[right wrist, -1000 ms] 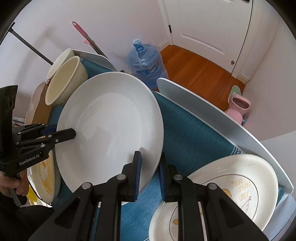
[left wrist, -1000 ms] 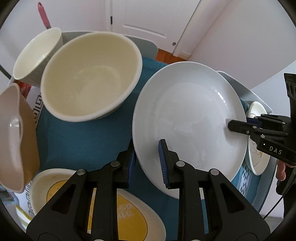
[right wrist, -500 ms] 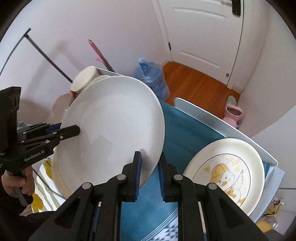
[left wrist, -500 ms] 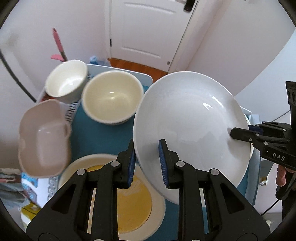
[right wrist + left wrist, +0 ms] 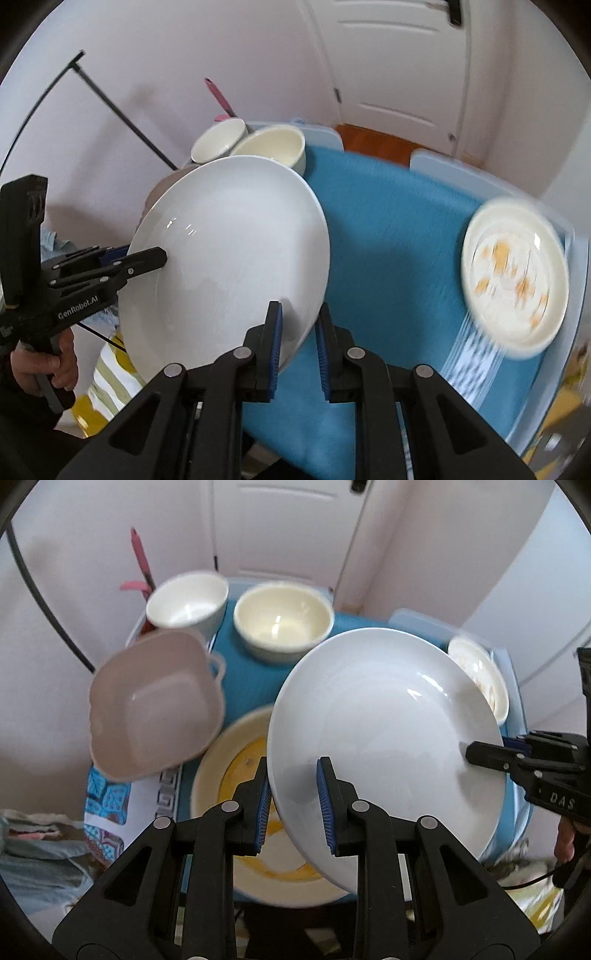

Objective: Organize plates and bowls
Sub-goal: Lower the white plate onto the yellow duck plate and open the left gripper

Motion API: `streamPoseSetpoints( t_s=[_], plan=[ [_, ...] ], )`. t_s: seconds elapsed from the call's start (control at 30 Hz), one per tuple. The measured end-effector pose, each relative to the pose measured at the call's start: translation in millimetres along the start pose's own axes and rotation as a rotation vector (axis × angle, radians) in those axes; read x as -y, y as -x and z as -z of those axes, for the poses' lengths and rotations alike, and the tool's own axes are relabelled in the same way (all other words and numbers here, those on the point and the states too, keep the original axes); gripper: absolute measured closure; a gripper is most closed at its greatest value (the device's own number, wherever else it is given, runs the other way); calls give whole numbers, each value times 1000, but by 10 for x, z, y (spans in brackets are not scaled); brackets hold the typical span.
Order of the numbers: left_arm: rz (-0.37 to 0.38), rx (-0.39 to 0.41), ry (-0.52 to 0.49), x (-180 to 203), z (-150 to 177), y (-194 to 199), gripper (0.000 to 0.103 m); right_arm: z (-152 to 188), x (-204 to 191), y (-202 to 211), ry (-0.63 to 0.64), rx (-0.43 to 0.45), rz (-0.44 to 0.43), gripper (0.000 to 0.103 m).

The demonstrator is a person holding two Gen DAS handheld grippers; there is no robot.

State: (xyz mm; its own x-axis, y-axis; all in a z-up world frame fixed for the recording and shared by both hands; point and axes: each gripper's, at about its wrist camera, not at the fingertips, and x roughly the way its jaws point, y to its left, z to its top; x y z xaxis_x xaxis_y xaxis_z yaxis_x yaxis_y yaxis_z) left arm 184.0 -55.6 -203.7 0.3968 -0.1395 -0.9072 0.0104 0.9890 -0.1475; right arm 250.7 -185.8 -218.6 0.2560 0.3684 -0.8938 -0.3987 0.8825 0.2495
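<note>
I have the white plate (image 5: 384,734) clamped at two places on its rim: my left gripper (image 5: 293,805) pinches the near edge and my right gripper (image 5: 297,349) pinches the opposite edge, each with its pads closed down on the rim. The plate hangs tilted in the air above the table (image 5: 388,236), clear of the blue cloth, so it is picked up but not yet put anywhere. Below it, toward the table's near left edge, lies a yellow plate (image 5: 243,775), partly hidden under the white one; I judge that to be the likely base for a stack, though nothing in view settles that. A second printed plate (image 5: 515,275) sits alone at the right edge, blurred, so the plates are not gathered yet. At the far left corner a white bowl (image 5: 186,603) and a cream bowl (image 5: 282,620) stand side by side, not nested, and a pink dish (image 5: 155,705) sits at the left edge just in front of them, overhanging it. So I would call the job early: one plate is in transit, and the other plate and the bowls still need sorting into piles.
</note>
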Motion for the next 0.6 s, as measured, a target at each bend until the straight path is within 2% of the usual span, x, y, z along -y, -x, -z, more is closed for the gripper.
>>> streamPoseSetpoints(
  t_s=[0.2, 0.37, 0.6],
  plan=[
    [59, -85, -60, -369, 249, -323, 81, 466, -362, -304, -144, -12, 41, 87],
    [99, -113, -122, -477, 331, -516, 81, 632, -480, -439, -213, 16, 91, 87],
    [77, -127, -216, -442, 315, -717, 82, 764, -534, -449, -273, 63, 144, 87]
  ],
)
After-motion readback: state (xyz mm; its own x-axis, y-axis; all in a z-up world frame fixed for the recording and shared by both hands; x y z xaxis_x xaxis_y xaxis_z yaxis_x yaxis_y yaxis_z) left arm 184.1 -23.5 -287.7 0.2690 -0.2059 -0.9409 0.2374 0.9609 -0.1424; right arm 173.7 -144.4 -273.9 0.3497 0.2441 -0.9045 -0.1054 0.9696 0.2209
